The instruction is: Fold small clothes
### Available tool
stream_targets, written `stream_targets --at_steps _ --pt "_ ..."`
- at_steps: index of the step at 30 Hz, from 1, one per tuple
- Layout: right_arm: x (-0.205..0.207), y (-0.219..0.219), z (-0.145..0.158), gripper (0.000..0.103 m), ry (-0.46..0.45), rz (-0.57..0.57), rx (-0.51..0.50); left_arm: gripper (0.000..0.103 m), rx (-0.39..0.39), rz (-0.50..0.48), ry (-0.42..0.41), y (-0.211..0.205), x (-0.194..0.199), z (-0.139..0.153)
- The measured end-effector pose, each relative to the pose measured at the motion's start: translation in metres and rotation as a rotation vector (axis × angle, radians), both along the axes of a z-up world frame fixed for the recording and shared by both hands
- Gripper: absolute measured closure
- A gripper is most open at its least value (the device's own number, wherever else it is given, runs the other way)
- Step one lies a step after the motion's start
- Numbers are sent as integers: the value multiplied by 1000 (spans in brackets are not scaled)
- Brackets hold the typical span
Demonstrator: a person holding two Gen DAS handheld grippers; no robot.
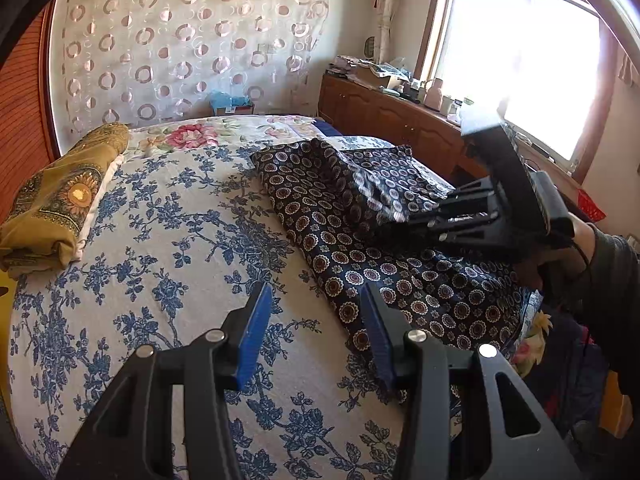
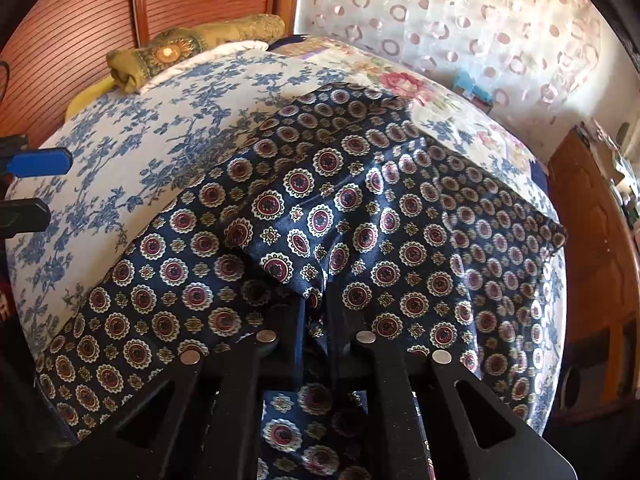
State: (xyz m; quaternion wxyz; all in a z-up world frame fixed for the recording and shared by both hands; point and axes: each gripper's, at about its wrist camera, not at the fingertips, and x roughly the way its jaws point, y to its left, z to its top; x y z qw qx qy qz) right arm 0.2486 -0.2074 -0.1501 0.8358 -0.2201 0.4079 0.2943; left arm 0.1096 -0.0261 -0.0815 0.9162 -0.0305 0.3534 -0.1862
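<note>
A dark navy garment (image 1: 352,216) with round medallion print lies spread on the bed's right side. It fills the right wrist view (image 2: 340,208). My left gripper (image 1: 316,324) is open and empty, hovering over the bedspread just left of the garment's near edge; its blue pads (image 2: 38,164) show at the left edge of the right wrist view. My right gripper (image 2: 316,312) is shut on a fold of the garment and lifts that part. It shows in the left wrist view (image 1: 404,218) at the garment's right side.
The bed has a white bedspread with blue flowers (image 1: 168,240). A rolled yellow-green blanket (image 1: 60,200) lies at the far left. A wooden cabinet (image 1: 400,120) with clutter stands under the window on the right. A patterned curtain (image 1: 192,40) hangs behind the bed.
</note>
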Motion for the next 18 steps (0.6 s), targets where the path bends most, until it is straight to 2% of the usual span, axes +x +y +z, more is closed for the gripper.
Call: stream_targets --at_steps 5,9,18 --pt "14 -25 27 98 -56 -75 61 58 2 -5 9 -3 2 -1" --pt "41 -53 41 98 -84 -164 84 58 3 -13 10 -7 2 -2" --pt "99 -90 36 98 -98 -348 8 58 8 -27 20 -12 3 -6"
